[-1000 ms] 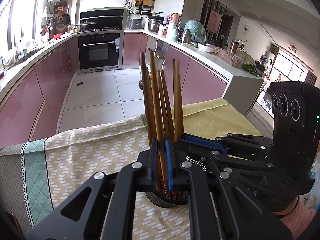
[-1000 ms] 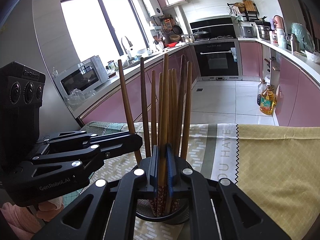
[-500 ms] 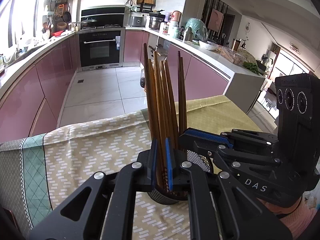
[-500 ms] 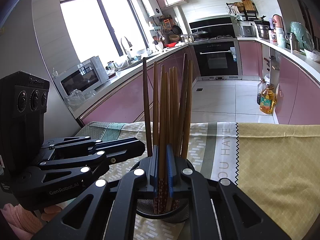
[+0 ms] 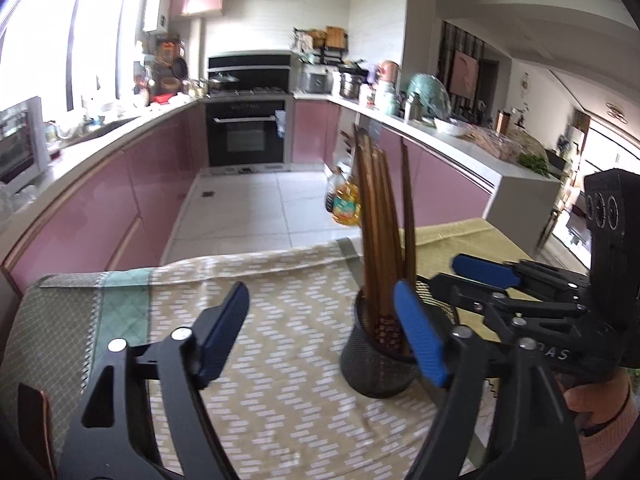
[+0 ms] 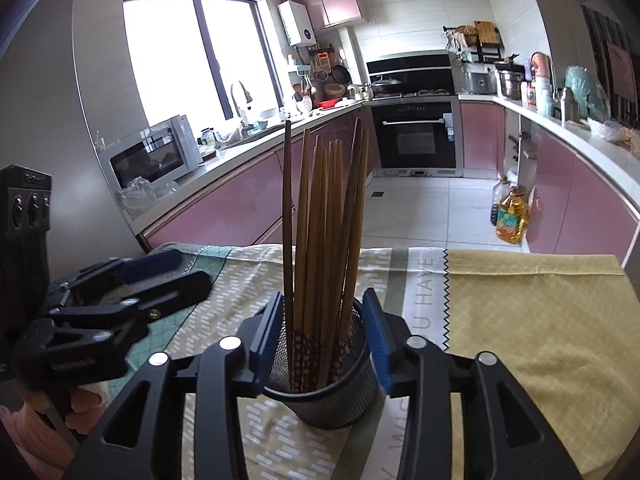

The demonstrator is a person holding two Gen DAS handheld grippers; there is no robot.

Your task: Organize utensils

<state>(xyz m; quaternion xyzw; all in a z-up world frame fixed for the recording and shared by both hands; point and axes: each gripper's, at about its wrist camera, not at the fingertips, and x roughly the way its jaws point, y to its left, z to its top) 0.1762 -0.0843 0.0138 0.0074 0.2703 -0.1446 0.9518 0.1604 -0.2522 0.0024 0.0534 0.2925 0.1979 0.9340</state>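
Observation:
Several brown wooden chopsticks [image 6: 324,216] stand upright in a black mesh cup [image 6: 320,404] on the tablecloth; they also show in the left wrist view [image 5: 380,224], in the same cup [image 5: 372,364]. My left gripper [image 5: 320,336] is open and empty, its right finger just in front of the cup. My right gripper [image 6: 324,336] is open, its blue pads on either side of the chopsticks above the cup rim, holding nothing. The right gripper also shows in the left wrist view [image 5: 484,270], and the left gripper in the right wrist view [image 6: 168,276].
A patterned beige and green cloth [image 5: 280,320] covers the table, with a yellow cloth [image 6: 532,312] to the right. The table's far edge drops to the kitchen floor, where an oil bottle [image 6: 510,218] stands by pink cabinets.
Both grippers have opened and let go of the chopsticks, which now stand loose in the cup. My left gripper has drawn back and to the left of the cup.

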